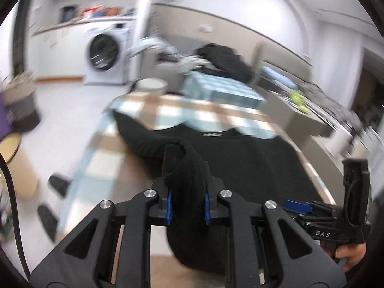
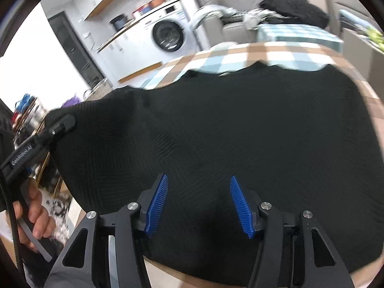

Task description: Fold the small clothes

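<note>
A black knit garment (image 1: pixel 240 158) lies spread on a table under a brown, white and blue checked cloth (image 1: pixel 168 110). My left gripper (image 1: pixel 187 206) is shut on a bunched sleeve or edge of it and holds that part raised above the table. In the right wrist view the garment (image 2: pixel 228 120) fills the middle, and its left edge is lifted where the left gripper (image 2: pixel 62 124) holds it. My right gripper (image 2: pixel 198 204) hovers low over the garment's near part with its blue pads (image 2: pixel 157 206) well apart, nothing pinched between them. A hand (image 2: pixel 38 218) grips the left tool.
Beyond the table, a second table with a blue checked cloth (image 1: pixel 216 88) carries a dark clothes pile (image 1: pixel 223 60). A washing machine (image 1: pixel 105 52) stands by the far wall, with a round bin (image 1: pixel 151 85) near it. Dark shoes (image 1: pixel 57 184) lie on the floor at left.
</note>
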Action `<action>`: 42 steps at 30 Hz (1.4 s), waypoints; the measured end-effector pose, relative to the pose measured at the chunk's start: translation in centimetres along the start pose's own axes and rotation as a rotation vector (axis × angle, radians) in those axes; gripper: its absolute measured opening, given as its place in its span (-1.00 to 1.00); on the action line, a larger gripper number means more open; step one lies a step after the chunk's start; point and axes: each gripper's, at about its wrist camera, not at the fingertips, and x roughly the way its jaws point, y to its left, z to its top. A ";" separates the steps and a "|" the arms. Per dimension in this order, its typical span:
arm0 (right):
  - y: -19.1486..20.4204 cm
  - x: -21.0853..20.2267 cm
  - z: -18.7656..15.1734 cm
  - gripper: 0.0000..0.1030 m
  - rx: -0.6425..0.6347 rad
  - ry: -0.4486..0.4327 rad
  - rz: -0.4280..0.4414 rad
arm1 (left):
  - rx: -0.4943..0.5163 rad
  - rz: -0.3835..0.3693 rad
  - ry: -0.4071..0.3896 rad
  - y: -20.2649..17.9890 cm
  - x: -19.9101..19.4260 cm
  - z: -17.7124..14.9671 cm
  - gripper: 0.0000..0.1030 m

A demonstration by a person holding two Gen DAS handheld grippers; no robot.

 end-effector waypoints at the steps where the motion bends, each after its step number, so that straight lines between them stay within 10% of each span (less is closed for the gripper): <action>1: -0.9 -0.8 0.2 0.07 0.020 -0.017 -0.021 | 0.020 -0.030 0.003 -1.1 0.3 0.4 -0.70; 7: -5.4 -5.5 0.1 0.08 0.128 -0.109 -0.150 | 0.179 -0.302 0.115 -11.1 4.7 -0.4 -0.65; 12: -9.0 -7.9 -0.3 0.08 0.217 -0.143 -0.250 | 0.218 -0.431 0.286 -14.3 6.3 -3.3 -0.16; 23: -8.6 -6.6 -0.1 0.08 0.250 -0.056 -0.028 | 0.033 -0.192 0.246 -2.6 4.3 -3.8 0.20; 36: -3.8 -0.4 1.4 0.04 0.075 0.096 0.122 | 0.077 -0.201 0.363 -1.2 4.8 -8.6 0.21; 42: -4.0 2.5 1.9 -0.91 0.049 0.097 0.095 | 0.046 -0.195 0.331 -1.6 4.5 -7.3 0.20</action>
